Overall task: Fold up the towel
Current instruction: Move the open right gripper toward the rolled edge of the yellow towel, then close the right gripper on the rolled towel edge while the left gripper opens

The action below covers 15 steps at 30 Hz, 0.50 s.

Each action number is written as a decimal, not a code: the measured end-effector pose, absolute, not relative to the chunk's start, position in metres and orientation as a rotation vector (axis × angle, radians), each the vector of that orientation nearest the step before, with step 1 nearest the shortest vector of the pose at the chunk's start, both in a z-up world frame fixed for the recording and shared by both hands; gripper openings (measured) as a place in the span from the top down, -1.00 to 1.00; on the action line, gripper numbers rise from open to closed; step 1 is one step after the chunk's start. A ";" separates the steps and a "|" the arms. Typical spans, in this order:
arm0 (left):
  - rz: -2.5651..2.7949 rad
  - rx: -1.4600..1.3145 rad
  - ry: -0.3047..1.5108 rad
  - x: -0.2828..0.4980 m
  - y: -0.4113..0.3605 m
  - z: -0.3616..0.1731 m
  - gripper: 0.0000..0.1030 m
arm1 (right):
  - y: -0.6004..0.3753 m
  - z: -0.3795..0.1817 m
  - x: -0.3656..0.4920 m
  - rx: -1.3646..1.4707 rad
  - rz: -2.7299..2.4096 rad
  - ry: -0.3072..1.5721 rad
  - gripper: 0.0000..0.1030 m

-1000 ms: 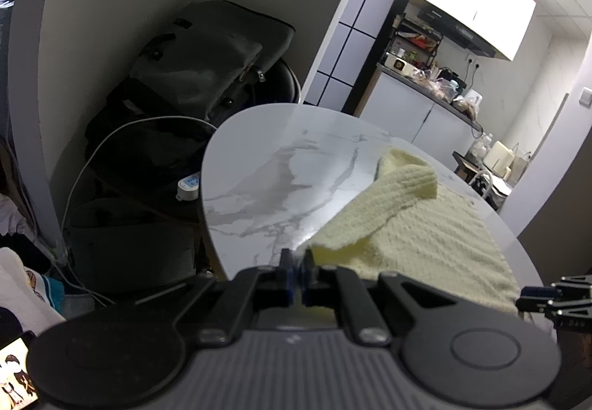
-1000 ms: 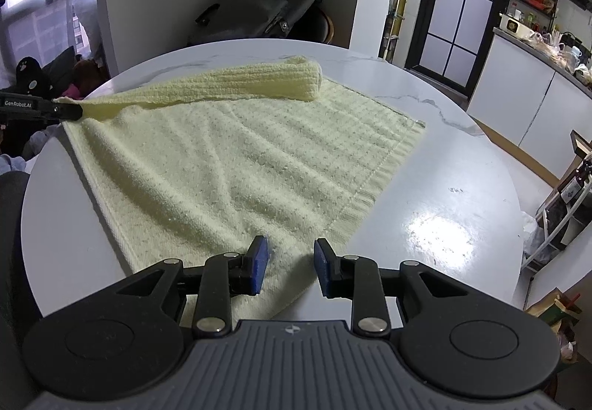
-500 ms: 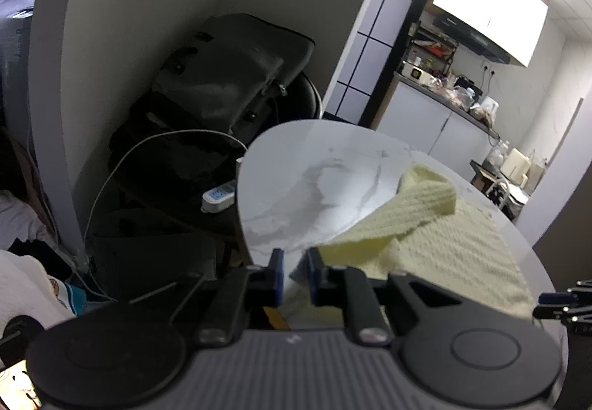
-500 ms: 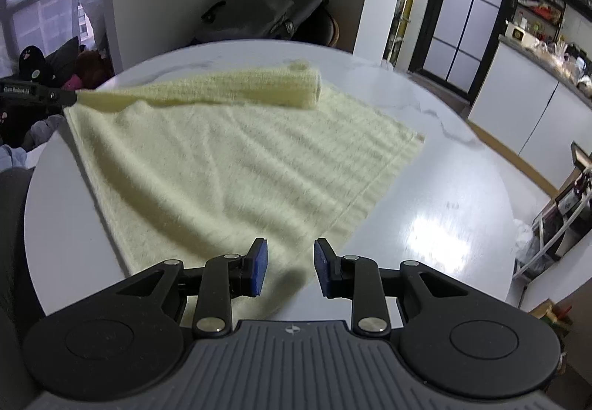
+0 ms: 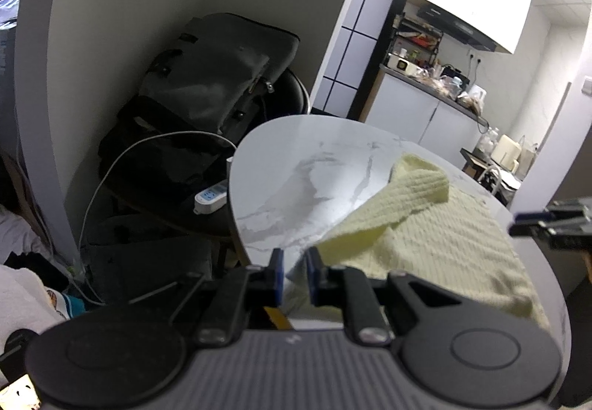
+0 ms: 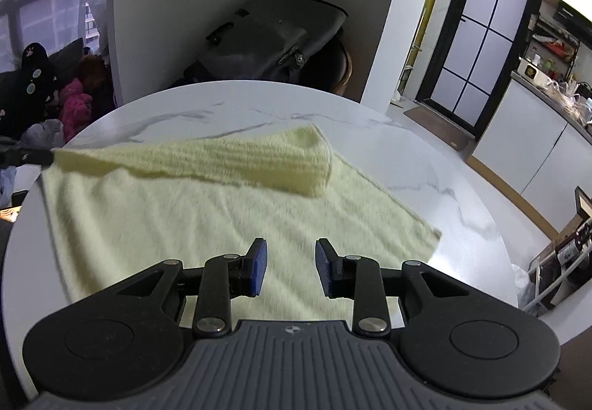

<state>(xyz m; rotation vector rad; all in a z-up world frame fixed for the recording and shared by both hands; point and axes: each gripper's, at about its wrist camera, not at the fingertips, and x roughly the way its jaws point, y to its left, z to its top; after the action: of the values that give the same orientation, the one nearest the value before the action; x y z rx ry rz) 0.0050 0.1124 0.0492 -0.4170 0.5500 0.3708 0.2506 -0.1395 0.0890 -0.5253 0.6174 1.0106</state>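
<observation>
A pale yellow towel lies spread on the round white marble table, with one corner folded over into a long ridge. It also shows in the left wrist view. My left gripper is open at the table's edge, just off the end of the ridge; its tip shows at the far left of the right wrist view. My right gripper is open and empty above the near part of the towel, and its fingers show in the left wrist view.
A dark backpack sits on a chair behind the table. A white power strip and cable lie on a low stand left of the table. Kitchen cabinets stand to the right.
My left gripper has opened and let go of the towel corner, backing off past the table edge. My right gripper has risen and moved in over the towel, staying open.
</observation>
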 end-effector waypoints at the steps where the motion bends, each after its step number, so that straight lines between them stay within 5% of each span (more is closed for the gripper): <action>1: 0.370 -0.416 0.552 0.005 0.113 0.049 0.74 | -0.135 0.088 0.254 -0.522 1.012 0.622 0.37; 6: 0.361 -0.412 0.563 0.008 0.120 0.045 0.74 | -0.121 0.082 0.268 -0.507 1.010 0.622 0.08; 15: 0.340 -0.343 0.558 0.012 0.119 0.041 0.74 | -0.102 0.067 0.295 -0.510 0.994 0.650 0.03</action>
<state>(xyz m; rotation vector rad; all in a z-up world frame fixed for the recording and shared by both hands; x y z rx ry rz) 0.0118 0.1189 0.0414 -0.3429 0.5582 0.3397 0.2954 -0.1016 0.0667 -0.5105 0.6496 0.9942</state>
